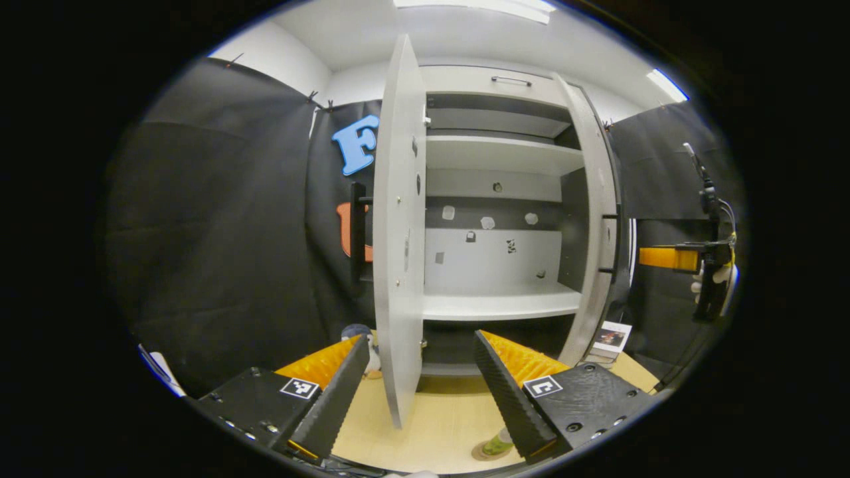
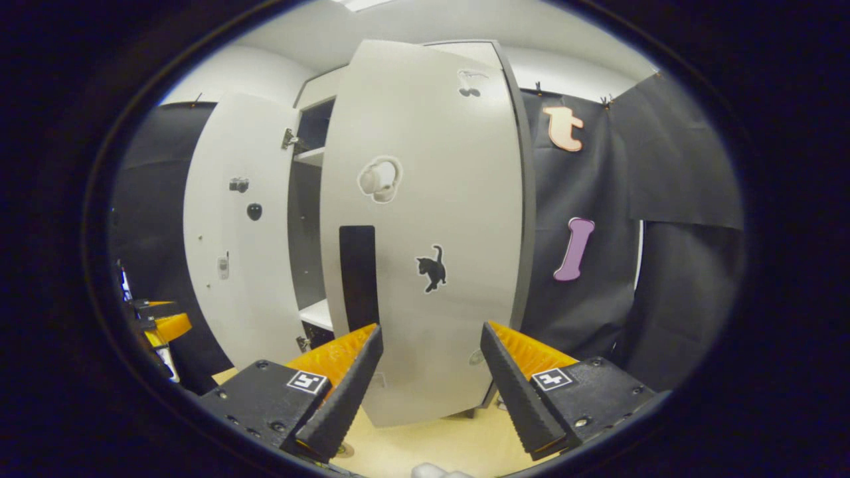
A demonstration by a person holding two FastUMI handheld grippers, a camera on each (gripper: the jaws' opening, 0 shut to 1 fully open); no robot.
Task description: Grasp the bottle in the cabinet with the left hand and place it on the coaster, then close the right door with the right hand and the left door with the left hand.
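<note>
Bottle (image 1: 498, 443) upright on coaster (image 1: 483, 453)

Worktop (image 1: 438, 425): pale wood surface; the cabinet (image 1: 498, 199) stands on it.
Coaster (image 1: 488, 453): round, lies flat on the worktop near its front edge.
Bottle (image 1: 498, 443): green, stands on the coaster.
Cards (image 1: 609, 340): small stack on the worktop beside the cabinet's right door.
Lower shelf (image 1: 501, 305): white.
Upper shelf (image 1: 498, 156): white.

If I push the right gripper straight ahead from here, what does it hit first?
Most likely the outer face of the right door, which stands directly ahead of the open right gripper, near its black handle. Depth is hard to judge through the fisheye.
</note>
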